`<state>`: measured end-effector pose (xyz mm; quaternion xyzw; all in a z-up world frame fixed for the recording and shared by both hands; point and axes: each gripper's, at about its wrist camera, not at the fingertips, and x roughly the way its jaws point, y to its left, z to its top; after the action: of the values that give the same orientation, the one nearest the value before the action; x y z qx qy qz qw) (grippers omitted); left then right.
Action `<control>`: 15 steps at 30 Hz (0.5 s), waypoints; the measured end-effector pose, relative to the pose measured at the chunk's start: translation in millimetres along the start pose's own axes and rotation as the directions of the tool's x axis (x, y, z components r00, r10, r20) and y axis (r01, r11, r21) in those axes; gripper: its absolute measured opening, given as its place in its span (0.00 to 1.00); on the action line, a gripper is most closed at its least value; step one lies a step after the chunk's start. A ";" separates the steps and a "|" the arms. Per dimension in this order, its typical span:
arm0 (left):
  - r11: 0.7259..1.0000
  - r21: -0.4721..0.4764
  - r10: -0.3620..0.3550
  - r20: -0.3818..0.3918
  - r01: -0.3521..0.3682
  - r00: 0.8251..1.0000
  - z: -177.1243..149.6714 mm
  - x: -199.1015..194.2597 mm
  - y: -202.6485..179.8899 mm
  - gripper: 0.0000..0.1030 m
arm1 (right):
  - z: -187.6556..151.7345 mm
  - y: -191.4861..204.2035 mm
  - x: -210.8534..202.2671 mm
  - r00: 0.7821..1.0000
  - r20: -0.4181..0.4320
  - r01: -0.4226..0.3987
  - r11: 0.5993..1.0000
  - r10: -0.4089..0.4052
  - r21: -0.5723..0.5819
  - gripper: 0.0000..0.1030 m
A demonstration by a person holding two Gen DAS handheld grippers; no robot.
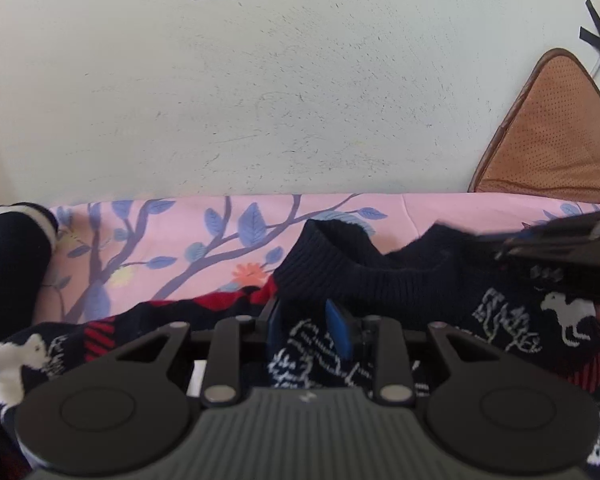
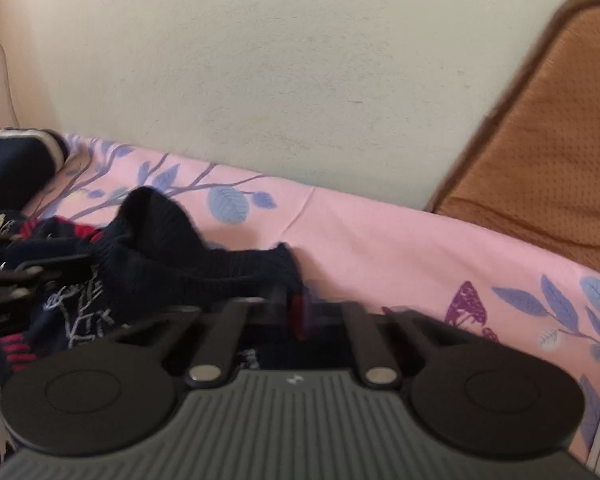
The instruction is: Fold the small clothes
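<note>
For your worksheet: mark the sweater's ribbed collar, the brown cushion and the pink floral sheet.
ribbed collar [image 1: 364, 276], left wrist view, on the dark ribbing.
brown cushion [image 1: 556, 136], left wrist view, on its dotted face.
pink floral sheet [image 2: 380, 240], right wrist view, on a plain pink patch.

A pink bedsheet [image 1: 440, 210] with blue leaves covers the bed. A pale wall [image 1: 300, 80] rises behind its far edge. A brown cushion [image 2: 560, 140] leans at the far right.

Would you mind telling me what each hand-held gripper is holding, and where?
Both hold the dark patterned sweater: the left hand-held gripper just below the ribbed collar, the right hand-held gripper on its edge.
</note>
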<state>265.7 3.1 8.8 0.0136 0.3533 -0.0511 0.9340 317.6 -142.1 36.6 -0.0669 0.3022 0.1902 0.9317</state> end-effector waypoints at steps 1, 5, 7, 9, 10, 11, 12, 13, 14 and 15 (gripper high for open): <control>1.000 0.000 0.011 -0.003 -0.011 1.000 1.1 7.2 -1.7 0.25 | 0.8 -4.6 -5.5 0.999 0.042 0.031 0.999 -0.031 0.022 0.10; 0.995 0.026 0.098 0.010 -0.098 0.995 0.8 26.0 -10.6 0.31 | -6.4 -26.8 12.5 0.995 -0.014 0.101 0.985 -0.100 0.141 0.11; 0.994 0.034 0.108 0.012 -0.108 0.994 0.6 27.7 -12.2 0.31 | -2.3 -20.3 9.9 0.996 -0.014 0.093 0.991 -0.092 0.095 0.13; 0.994 0.027 0.103 0.013 -0.103 0.995 -1.4 25.9 -9.1 0.32 | 4.0 -22.7 -4.8 0.998 -0.002 0.056 0.992 -0.056 0.116 0.19; 0.995 0.014 0.100 0.016 -0.101 0.995 -3.1 23.0 -6.6 0.33 | 6.9 -25.8 -20.1 0.999 0.030 0.041 0.989 -0.045 0.139 0.20; 0.995 -0.001 0.103 0.013 -0.103 0.995 -5.6 17.5 -3.7 0.33 | 9.2 -29.9 -37.1 0.998 0.062 0.022 0.987 -0.032 0.160 0.20; 0.995 -0.015 0.101 0.007 -0.101 0.995 -8.8 10.6 -1.2 0.31 | 10.1 -35.6 -61.8 0.995 0.103 -0.007 0.982 -0.013 0.191 0.21; 0.996 -0.026 0.081 0.015 -0.081 0.997 -12.6 0.9 0.9 0.31 | 7.5 -40.9 -85.4 0.990 0.139 -0.031 0.976 0.001 0.216 0.21; 0.998 -0.030 0.058 0.034 -0.057 0.998 -16.4 -11.3 2.0 0.31 | 3.4 -47.4 -107.9 0.986 0.169 -0.046 0.972 0.006 0.232 0.24; 0.999 -0.028 0.046 0.053 -0.044 0.998 -20.7 -24.9 0.9 0.31 | -5.2 -53.4 -134.3 0.979 0.202 -0.048 0.969 -0.002 0.244 0.28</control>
<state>233.7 7.4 9.8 0.0075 0.3283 -0.0257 0.9442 235.9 -234.5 111.9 0.0729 0.2288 0.1675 0.9562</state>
